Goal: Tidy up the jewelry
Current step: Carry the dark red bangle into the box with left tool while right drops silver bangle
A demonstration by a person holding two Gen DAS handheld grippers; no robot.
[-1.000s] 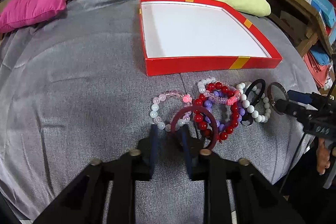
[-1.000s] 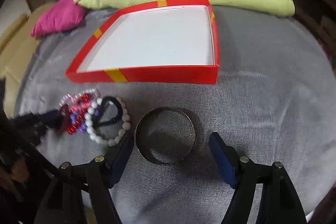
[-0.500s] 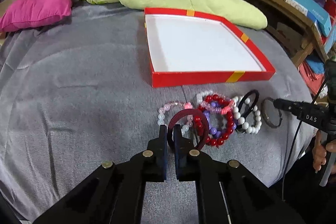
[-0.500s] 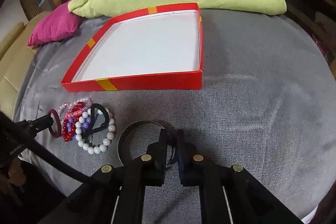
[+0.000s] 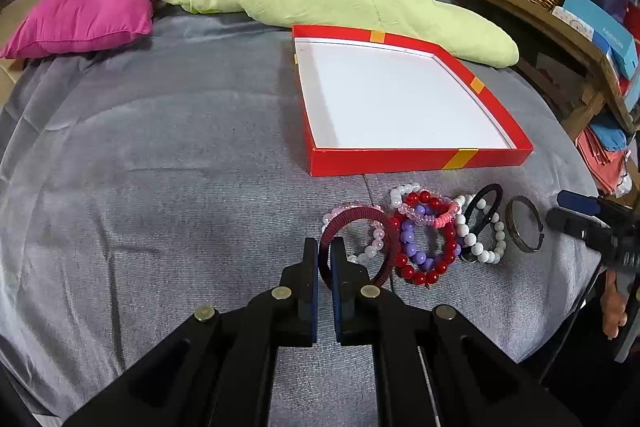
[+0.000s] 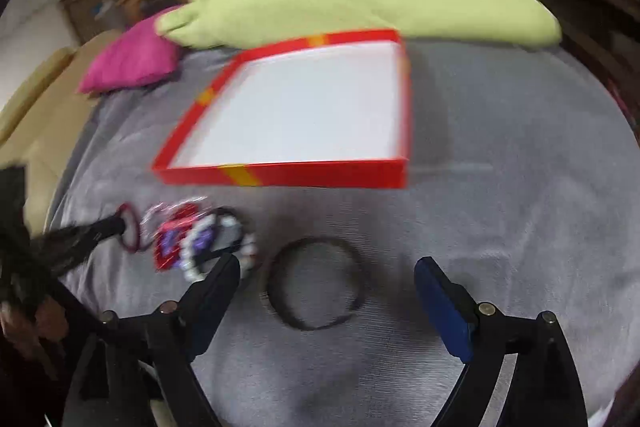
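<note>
The left gripper (image 5: 325, 251) has its jaws clamped on the dark red bangle (image 5: 362, 217), raised beside the beaded bracelets (image 5: 424, 239). The right gripper (image 6: 326, 269) has its jaws spread wide around the metal bangle (image 6: 316, 285), lying on the grey surface (image 5: 160, 167) before the red box (image 5: 416, 161).

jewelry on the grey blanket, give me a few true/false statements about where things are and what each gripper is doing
1. The left gripper is shut on the maroon bangle. True.
2. The red box already holds several bracelets. False: its white floor is bare; all the jewelry lies on the grey blanket in front of it.
3. The right gripper is clamped on the metal bangle. False: its fingers stand wide apart, with the bangle lying flat between them.
4. The black ring lies over the white bead bracelet. True.
5. The pink cushion sits inside the box. False: it lies far left, apart from the box.
</note>
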